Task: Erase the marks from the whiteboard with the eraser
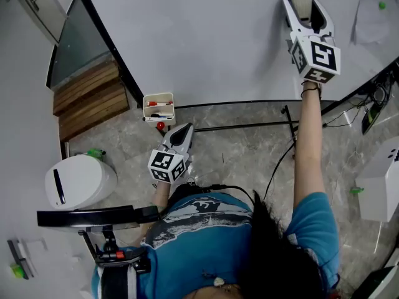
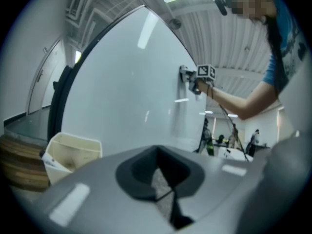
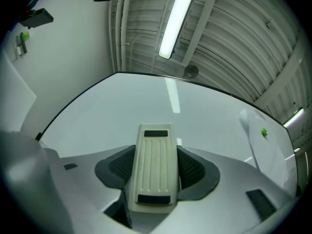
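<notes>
Eraser (image 3: 155, 167) long axis along jaws, pointing up whiteboard (image 1: 218, 36); pinched by right hand-held gripper (image 1: 304, 8). Left hand-held gripper (image 1: 181, 133) pressed together, low over marbled floor (image 1: 249, 157).

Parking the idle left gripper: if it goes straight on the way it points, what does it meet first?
The left gripper would most likely meet the whiteboard low down, just right of the marker tray; depth is unclear, so it may clip the tray.
</notes>
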{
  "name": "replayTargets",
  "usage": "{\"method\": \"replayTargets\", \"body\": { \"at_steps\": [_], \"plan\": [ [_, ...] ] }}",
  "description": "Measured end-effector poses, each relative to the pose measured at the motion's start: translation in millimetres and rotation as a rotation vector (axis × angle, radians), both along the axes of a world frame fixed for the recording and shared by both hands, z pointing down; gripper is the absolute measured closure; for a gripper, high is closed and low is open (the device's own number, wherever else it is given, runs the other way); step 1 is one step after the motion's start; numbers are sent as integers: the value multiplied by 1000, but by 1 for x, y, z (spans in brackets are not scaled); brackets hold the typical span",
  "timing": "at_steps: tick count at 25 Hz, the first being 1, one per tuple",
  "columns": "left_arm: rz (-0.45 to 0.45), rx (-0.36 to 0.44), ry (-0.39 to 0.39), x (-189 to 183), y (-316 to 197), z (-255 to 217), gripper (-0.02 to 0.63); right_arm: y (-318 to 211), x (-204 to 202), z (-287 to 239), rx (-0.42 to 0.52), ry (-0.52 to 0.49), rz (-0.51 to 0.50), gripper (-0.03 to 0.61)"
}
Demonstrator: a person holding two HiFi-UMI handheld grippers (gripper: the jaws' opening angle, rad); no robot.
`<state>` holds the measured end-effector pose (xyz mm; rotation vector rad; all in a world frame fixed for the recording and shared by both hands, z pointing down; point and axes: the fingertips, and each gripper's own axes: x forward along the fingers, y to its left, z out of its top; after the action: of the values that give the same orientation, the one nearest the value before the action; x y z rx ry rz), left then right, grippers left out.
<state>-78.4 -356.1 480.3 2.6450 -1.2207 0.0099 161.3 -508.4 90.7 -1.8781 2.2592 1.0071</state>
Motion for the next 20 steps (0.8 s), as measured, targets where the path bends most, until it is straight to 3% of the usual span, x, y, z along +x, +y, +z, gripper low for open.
{"method": "replayTargets", "body": {
  "at_steps": [7,14,20],
  "plan": [
    [-7,-1,-4,-1,0,0,611,-3,45,-16,21,-100,35,316],
    [-11,-4,-8,-4,0,1,611,-3,41,-14,51,-102,83,316],
    [3,-7,-14,0,2,2,611,-2,14,5,52,-54,93,316]
  ]
}}
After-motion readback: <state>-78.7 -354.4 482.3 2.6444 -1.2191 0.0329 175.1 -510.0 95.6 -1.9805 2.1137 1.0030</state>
